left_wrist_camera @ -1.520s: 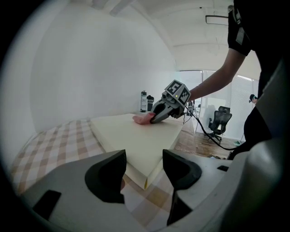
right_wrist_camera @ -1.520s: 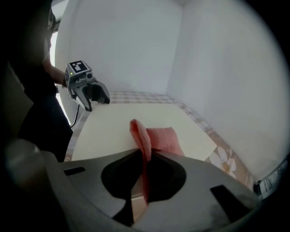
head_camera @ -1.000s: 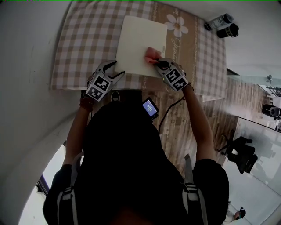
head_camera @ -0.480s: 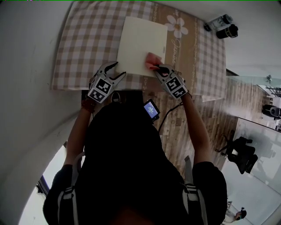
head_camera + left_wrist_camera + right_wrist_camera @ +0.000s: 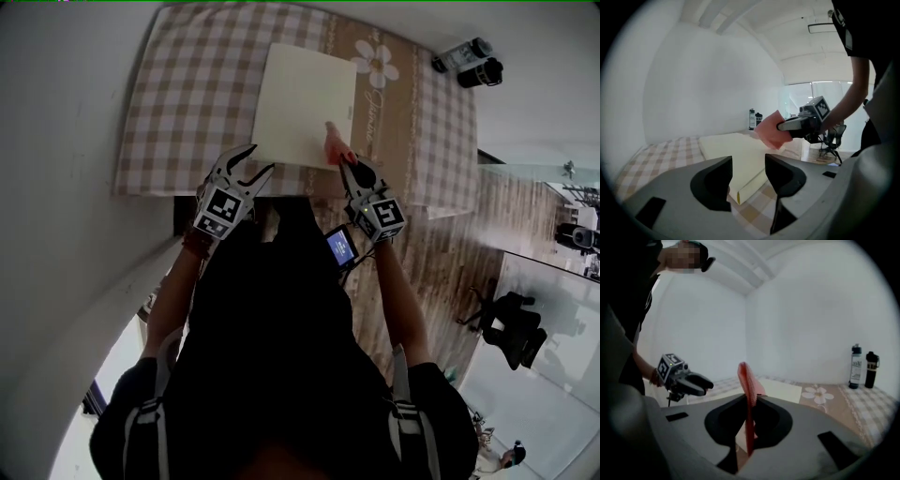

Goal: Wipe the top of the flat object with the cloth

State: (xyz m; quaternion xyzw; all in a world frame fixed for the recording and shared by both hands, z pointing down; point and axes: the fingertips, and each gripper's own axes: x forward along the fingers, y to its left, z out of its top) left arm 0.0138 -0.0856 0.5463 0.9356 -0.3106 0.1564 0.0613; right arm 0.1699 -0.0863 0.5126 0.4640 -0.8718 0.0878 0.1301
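Note:
A cream flat object (image 5: pixel 305 98) lies on the checked tablecloth (image 5: pixel 187 103). My right gripper (image 5: pixel 344 160) is shut on a pink cloth (image 5: pixel 335 144), held at the object's near right corner. In the right gripper view the cloth (image 5: pixel 748 380) stands upright, pinched between the jaws (image 5: pixel 749 401). My left gripper (image 5: pixel 261 159) is at the object's near left corner, its jaws closing. In the left gripper view that corner (image 5: pixel 736 194) shows in the gap of the gripper (image 5: pixel 748 161), and neither pad touches it. The cloth (image 5: pixel 769 131) hangs above the flat object (image 5: pixel 726 145).
Two dark bottles (image 5: pixel 472 59) stand on the floor or ledge past the table's far right corner, also in the right gripper view (image 5: pixel 862 365). A white wall runs along the left. A flower print (image 5: pixel 377 58) marks the tablecloth beside the object.
The right gripper has drawn the cloth back across the object to its near right corner. The left gripper has moved in to the near left corner, with its jaws a little narrower.

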